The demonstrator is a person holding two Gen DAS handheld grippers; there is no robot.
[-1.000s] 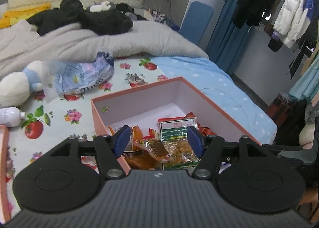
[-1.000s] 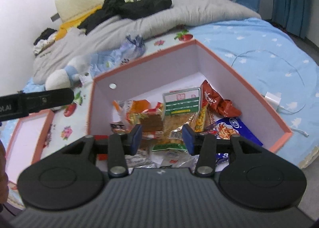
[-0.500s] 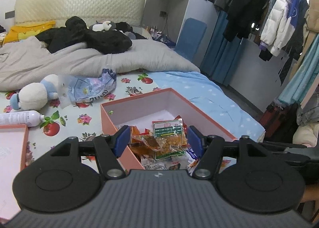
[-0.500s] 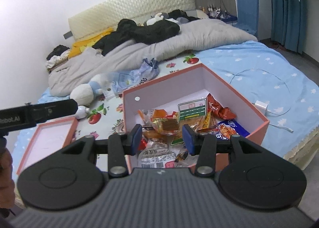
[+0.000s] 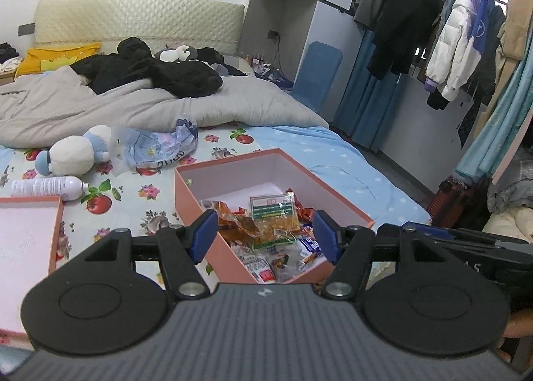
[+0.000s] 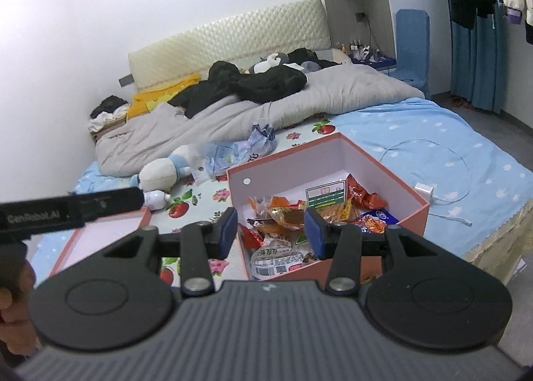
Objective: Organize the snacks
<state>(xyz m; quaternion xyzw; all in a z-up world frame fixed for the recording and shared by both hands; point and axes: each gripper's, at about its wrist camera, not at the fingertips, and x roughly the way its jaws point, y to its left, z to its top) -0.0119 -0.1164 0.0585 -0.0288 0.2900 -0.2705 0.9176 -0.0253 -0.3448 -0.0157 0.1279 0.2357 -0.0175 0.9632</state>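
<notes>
A salmon-pink open box (image 5: 240, 174) (image 6: 299, 164) sits on the bed. Several snack packets fill it: a green-labelled packet (image 5: 271, 211) (image 6: 324, 196), orange packets (image 5: 233, 214), a red one (image 6: 363, 196), a blue one (image 6: 376, 219) and a white one (image 6: 276, 254). My left gripper (image 5: 265, 236) hangs open above the box's near end with nothing between its blue pads. My right gripper (image 6: 271, 232) stands open too, less wide, also empty and back from the box. The box's lid (image 5: 23, 241) (image 6: 100, 237) lies inside-up to the left.
On the flowered sheet behind the box lie a plush toy (image 5: 71, 154), a white bottle (image 5: 46, 186) and a crumpled plastic bag (image 5: 156, 148). A charger with its cable (image 6: 423, 188) rests right of the box. A grey duvet (image 5: 100, 108) covers the bed's far half. Hanging clothes (image 5: 459, 48) line the right.
Both grippers have drawn back and up from the box, so it now looks smaller and farther away. Neither jaw opening has changed, and the snacks have stayed where they were.
</notes>
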